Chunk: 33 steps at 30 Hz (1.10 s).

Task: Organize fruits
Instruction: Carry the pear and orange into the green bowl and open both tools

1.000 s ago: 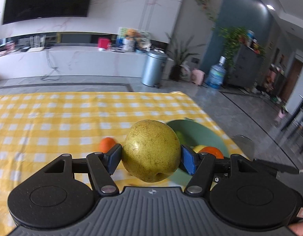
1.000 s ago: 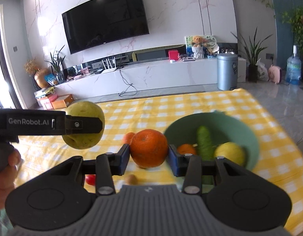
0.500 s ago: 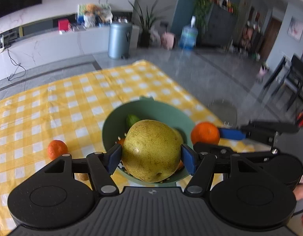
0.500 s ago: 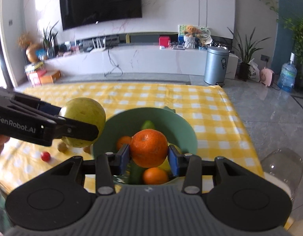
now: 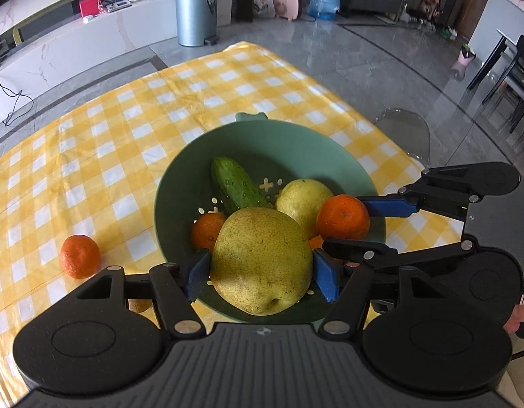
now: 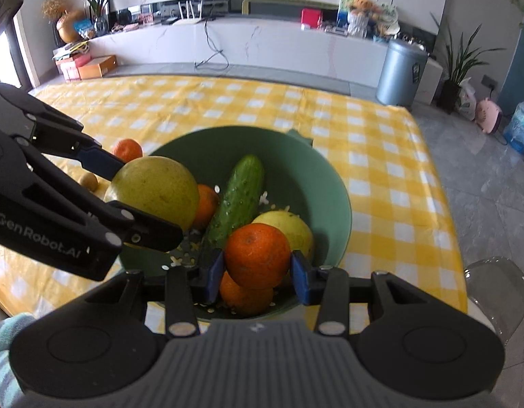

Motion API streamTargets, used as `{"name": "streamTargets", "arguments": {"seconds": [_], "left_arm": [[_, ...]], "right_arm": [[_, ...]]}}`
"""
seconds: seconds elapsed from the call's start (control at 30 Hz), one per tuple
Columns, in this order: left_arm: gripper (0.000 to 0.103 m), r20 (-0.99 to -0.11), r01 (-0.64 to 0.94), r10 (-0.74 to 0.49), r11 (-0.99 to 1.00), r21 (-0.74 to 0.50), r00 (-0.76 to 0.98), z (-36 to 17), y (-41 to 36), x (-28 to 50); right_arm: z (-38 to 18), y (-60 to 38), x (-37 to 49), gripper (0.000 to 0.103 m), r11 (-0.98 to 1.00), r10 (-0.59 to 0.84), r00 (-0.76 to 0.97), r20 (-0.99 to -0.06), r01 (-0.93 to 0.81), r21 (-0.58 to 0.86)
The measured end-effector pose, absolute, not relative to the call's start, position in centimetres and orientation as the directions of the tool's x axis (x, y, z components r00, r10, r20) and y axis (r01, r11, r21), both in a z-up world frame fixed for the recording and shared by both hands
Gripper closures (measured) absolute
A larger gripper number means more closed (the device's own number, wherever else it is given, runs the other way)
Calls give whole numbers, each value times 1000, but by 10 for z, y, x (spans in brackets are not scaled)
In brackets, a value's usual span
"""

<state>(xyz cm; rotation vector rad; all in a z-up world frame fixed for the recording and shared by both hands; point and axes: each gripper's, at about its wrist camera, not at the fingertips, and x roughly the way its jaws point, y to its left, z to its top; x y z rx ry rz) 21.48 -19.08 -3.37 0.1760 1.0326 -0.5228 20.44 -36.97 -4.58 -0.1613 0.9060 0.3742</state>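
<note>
Yellow checked tablecloth (image 5: 132,129) fills the left wrist view; we see the left gripper (image 5: 262,272) clamping a big pear (image 5: 262,260) over the green bowl (image 5: 180,183), one mandarin (image 5: 80,256) loose beside it. Right wrist view: right gripper (image 6: 257,273) pinches an orange (image 6: 257,255) above the cucumber (image 6: 239,197) and fruit inside that bowl.
</note>
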Motion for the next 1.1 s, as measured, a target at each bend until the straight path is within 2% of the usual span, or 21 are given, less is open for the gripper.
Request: {"name": "streamTargets", "arguments": {"seconds": [0.57, 0.77, 1.1], "left_arm": [[29, -890, 447, -310, 883, -140, 334, -54, -189, 233], [29, -902, 451, -286, 885, -118, 325, -55, -193, 237], [28, -907, 492, -285, 865, -102, 312, -65, -200, 232]], "right_arm": [[-50, -372, 214, 63, 912, 253, 503, -827, -409, 31], [-49, -370, 215, 62, 905, 252, 492, -833, -425, 22], [-52, -354, 205, 61, 855, 176, 518, -837, -502, -131]]}}
